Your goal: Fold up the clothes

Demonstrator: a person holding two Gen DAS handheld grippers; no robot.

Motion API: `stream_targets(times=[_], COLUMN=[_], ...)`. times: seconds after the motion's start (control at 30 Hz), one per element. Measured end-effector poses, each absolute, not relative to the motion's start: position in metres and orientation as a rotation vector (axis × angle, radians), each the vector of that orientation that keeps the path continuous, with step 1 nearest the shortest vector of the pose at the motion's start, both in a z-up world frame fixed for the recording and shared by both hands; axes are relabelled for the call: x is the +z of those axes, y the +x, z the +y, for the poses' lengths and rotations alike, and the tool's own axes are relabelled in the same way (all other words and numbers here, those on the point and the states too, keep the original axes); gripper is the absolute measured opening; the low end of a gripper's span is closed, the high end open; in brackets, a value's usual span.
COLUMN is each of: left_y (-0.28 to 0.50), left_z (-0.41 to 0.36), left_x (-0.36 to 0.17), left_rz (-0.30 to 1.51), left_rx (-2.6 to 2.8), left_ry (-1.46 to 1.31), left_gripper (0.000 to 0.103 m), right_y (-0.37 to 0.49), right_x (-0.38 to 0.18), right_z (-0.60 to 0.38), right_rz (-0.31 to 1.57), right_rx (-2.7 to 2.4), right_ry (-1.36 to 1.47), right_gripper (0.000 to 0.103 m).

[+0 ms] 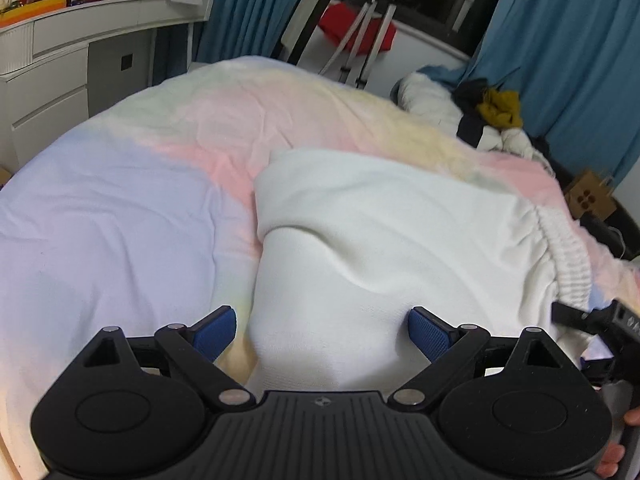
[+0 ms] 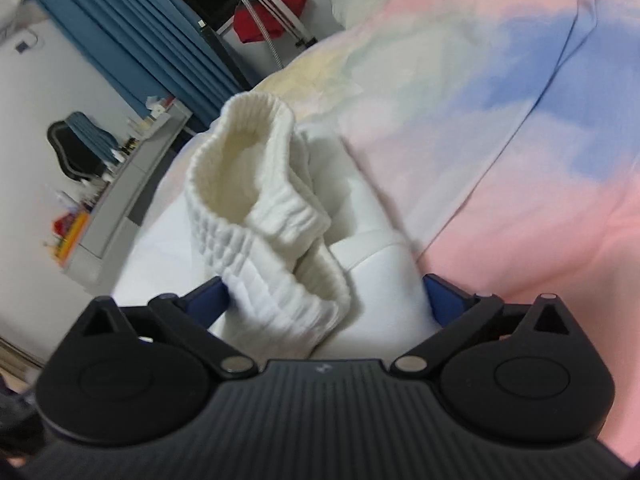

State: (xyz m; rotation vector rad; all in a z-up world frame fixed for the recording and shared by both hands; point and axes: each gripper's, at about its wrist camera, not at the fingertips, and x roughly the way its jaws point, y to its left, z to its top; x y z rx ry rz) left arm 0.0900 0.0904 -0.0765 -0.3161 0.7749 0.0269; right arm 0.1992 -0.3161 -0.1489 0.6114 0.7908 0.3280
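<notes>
A white sweatshirt-like garment (image 1: pixel 392 232) lies partly folded on a pastel pink, blue and yellow bedspread (image 1: pixel 120 208). Its ribbed hem (image 1: pixel 568 256) is at the right. My left gripper (image 1: pixel 322 332) is open, its blue pads either side of a fold of the white cloth. In the right wrist view the ribbed cuff or hem (image 2: pixel 256 208) bunches up in front. My right gripper (image 2: pixel 326 300) is open with the white cloth (image 2: pixel 380 280) between its blue pads. The right gripper also shows in the left wrist view (image 1: pixel 592 320), at the right edge.
A white dresser (image 1: pixel 80 60) with bottles stands at the far left. Blue curtains (image 1: pixel 560 40) hang behind the bed. A pile of white, dark and mustard clothes (image 1: pixel 480 116) sits at the bed's far right. A red cloth (image 1: pixel 352 28) and metal stand are beyond the bed.
</notes>
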Motion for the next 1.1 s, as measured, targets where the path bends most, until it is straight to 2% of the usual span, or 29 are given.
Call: stream_targets(times=[0.33, 0.4, 0.47, 0.5, 0.53, 0.57, 0.7, 0.77, 0.9, 1.1], left_y=[0.101, 0.109, 0.111, 0.11, 0.109, 0.107, 0.096, 0.087, 0.069, 0.05], left_z=[0.098, 0.097, 0.1, 0.101, 0.102, 0.102, 0.095, 0.091, 0.078, 0.04], left_x=[-0.091, -0.095, -0.1, -0.101, -0.102, -0.103, -0.092, -0.084, -0.05, 0.015], left_rz=[0.815, 0.825, 0.826, 0.825, 0.821, 0.814, 0.761, 0.737, 0.673, 0.566], left_rx=[0.018, 0.012, 0.019, 0.021, 0.011, 0.002, 0.004, 0.008, -0.001, -0.049], left_ry=[-0.349, -0.377, -0.392, -0.401, -0.42, -0.433, -0.397, -0.382, -0.355, -0.324], left_gripper=[0.095, 0.095, 0.094, 0.091, 0.086, 0.075, 0.046, 0.038, 0.031, 0.029], right_y=[0.189, 0.188, 0.186, 0.185, 0.184, 0.183, 0.179, 0.173, 0.159, 0.136], right_x=[-0.126, -0.123, -0.121, -0.12, -0.118, -0.117, -0.112, -0.101, -0.073, -0.03], right_z=[-0.308, -0.305, -0.301, -0.3, -0.298, -0.296, -0.289, -0.296, -0.318, -0.351], right_rz=[0.718, 0.716, 0.714, 0.713, 0.712, 0.711, 0.706, 0.668, 0.563, 0.404], right_rx=[0.402, 0.385, 0.368, 0.359, 0.35, 0.342, 0.307, 0.309, 0.33, 0.36], right_ry=[0.622, 0.598, 0.574, 0.562, 0.55, 0.539, 0.491, 0.499, 0.539, 0.596], right_gripper=[0.103, 0.099, 0.087, 0.083, 0.075, 0.064, 0.05, 0.045, 0.043, 0.042])
